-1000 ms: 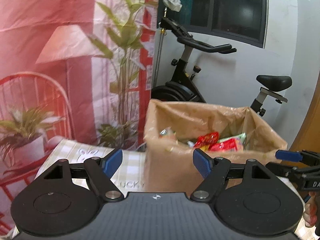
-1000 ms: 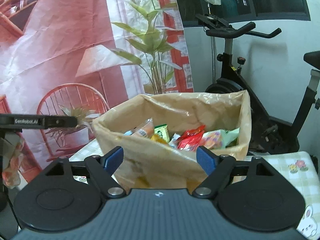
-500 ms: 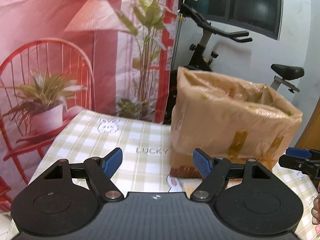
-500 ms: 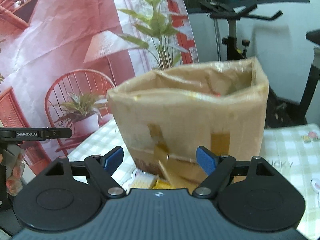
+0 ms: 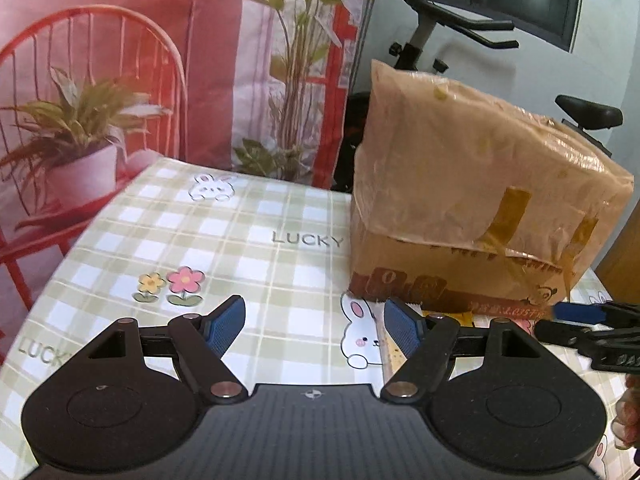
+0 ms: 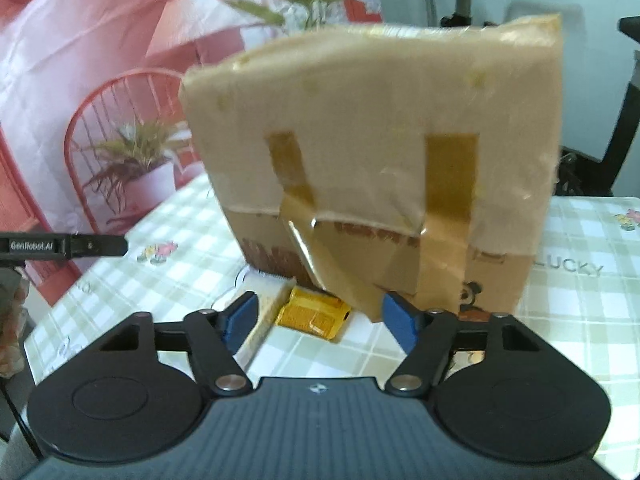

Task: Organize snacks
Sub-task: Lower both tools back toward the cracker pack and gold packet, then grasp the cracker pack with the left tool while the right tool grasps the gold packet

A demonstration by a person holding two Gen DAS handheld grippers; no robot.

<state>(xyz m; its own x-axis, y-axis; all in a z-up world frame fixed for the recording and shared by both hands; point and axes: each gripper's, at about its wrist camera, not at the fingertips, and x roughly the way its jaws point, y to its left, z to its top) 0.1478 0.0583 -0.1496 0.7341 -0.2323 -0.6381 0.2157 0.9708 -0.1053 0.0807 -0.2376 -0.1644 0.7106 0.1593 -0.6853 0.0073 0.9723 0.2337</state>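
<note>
A tall cardboard box (image 5: 480, 200) wrapped in clear film stands on the checked tablecloth (image 5: 240, 248), and its top opening is out of sight. My left gripper (image 5: 316, 326) hovers low over the cloth, open and empty, left of the box's near corner. A pale packet (image 5: 390, 356) peeks out beside its right finger. In the right wrist view, a yellow snack packet (image 6: 316, 314) and a cream packet (image 6: 266, 300) lie at the foot of the box (image 6: 380, 140). My right gripper (image 6: 320, 322) is just in front of them, its jaws closing, with the pads touching nothing.
A red and pink printed backdrop (image 5: 120, 60) hangs behind the table's far edge. An exercise bike (image 5: 440, 28) stands behind the box. My right gripper's tip (image 5: 580, 316) shows at the right edge of the left wrist view, and my left gripper's arm (image 6: 64, 246) at the left edge of the right wrist view.
Both grippers have come down from above the box's open top to table level in front of it. The snacks inside are hidden now. The right jaws have narrowed.
</note>
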